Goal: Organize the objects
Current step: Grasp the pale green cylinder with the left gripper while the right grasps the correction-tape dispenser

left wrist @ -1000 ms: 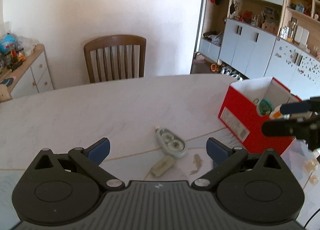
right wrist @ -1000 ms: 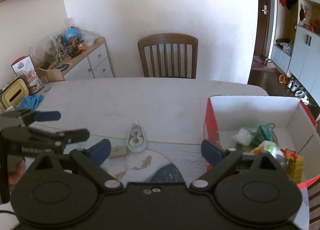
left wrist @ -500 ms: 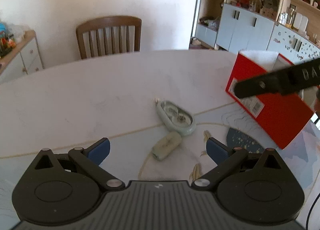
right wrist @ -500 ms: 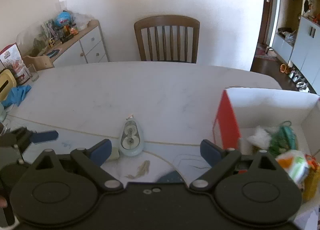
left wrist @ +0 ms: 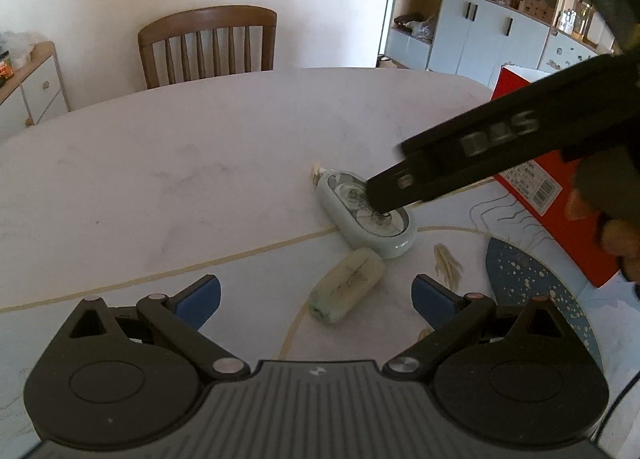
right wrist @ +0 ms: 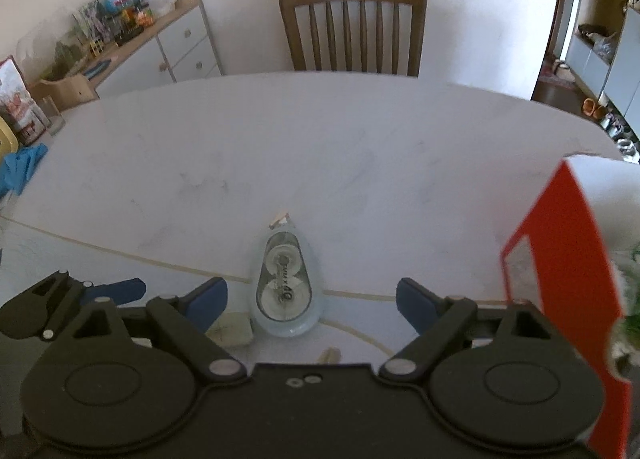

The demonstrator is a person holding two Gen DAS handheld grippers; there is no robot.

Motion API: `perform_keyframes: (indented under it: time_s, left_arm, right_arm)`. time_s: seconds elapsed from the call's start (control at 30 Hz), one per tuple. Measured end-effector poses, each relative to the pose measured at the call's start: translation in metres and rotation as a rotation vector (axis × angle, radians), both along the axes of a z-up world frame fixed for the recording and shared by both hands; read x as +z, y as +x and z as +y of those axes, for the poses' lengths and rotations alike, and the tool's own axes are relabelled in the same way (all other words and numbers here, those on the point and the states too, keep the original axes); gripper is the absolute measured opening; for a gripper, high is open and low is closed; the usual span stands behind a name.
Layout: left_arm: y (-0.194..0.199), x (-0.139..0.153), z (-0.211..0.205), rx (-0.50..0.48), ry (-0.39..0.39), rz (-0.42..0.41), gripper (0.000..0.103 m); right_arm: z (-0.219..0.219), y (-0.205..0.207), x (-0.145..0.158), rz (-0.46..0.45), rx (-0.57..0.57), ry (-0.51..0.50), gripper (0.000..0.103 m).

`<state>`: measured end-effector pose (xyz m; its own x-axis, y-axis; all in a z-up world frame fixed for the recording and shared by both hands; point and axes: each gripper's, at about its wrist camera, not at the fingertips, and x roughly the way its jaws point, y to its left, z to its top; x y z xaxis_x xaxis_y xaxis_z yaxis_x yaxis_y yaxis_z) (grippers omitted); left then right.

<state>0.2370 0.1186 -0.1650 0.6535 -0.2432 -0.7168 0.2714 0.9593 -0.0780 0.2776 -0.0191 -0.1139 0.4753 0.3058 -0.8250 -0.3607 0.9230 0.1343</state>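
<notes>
A pale green correction tape dispenser (left wrist: 362,215) lies on the white table; it also shows in the right wrist view (right wrist: 285,291). A worn pale eraser (left wrist: 347,287) lies just in front of it, partly hidden in the right wrist view (right wrist: 232,333). My left gripper (left wrist: 316,297) is open, with the eraser between its fingers. My right gripper (right wrist: 312,299) is open and low over the dispenser, which lies between its fingers. The right gripper's black body (left wrist: 500,143) crosses the left wrist view above the dispenser. A red cardboard box (right wrist: 560,259) stands to the right.
A wooden chair (right wrist: 352,27) stands at the table's far side. A sideboard (right wrist: 152,43) with clutter is at the left. Cabinets and shelves (left wrist: 492,35) line the right wall. A blue cloth (right wrist: 20,167) lies at the table's left edge. The tabletop has a dark blue printed patch (left wrist: 532,279).
Both grippers have moved forward and down toward the dispenser and eraser. The right gripper swung left from the box to over the dispenser. Both stay open.
</notes>
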Motion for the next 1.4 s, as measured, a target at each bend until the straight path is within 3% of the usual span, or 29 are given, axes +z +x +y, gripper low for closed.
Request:
perform_keyframes:
  time_s: [0.23,0.3,0.47,0.53,0.73,0.97,1.13,1.4]
  left_arm:
    - [0.001,-0.003,-0.004,-0.021,0.002,-0.016,0.095]
    - [0.002,-0.003,-0.004,-0.024,0.002,-0.022,0.093]
    - [0.005,-0.003,-0.005,-0.034,0.0,-0.022,0.077]
    - [0.007,-0.004,-0.007,-0.042,0.003,-0.015,0.066]
    - [0.006,-0.006,-0.012,-0.056,0.008,-0.019,0.056]
    - [0.004,-0.007,-0.018,-0.066,0.009,-0.018,0.04]
    - [0.005,-0.006,-0.018,-0.052,0.006,-0.008,0.022]
    - [0.001,-0.001,-0.016,-0.012,-0.004,0.015,0.021]
  right_arm:
    - [0.014,0.012,-0.012,0.043,0.003,-0.021,0.083]
    - [0.017,0.013,-0.015,0.054,0.011,-0.032,0.077]
    - [0.023,0.013,-0.019,0.061,0.023,-0.045,0.071]
    - [0.026,0.014,-0.02,0.065,0.03,-0.054,0.063]
    - [0.035,0.013,-0.023,0.051,0.044,-0.097,0.05]
    - [0.038,0.014,-0.026,0.047,0.026,-0.094,0.049]
    - [0.03,0.014,-0.027,0.052,-0.009,-0.081,0.049]
    - [0.013,0.002,-0.023,0.057,-0.047,-0.054,0.049]
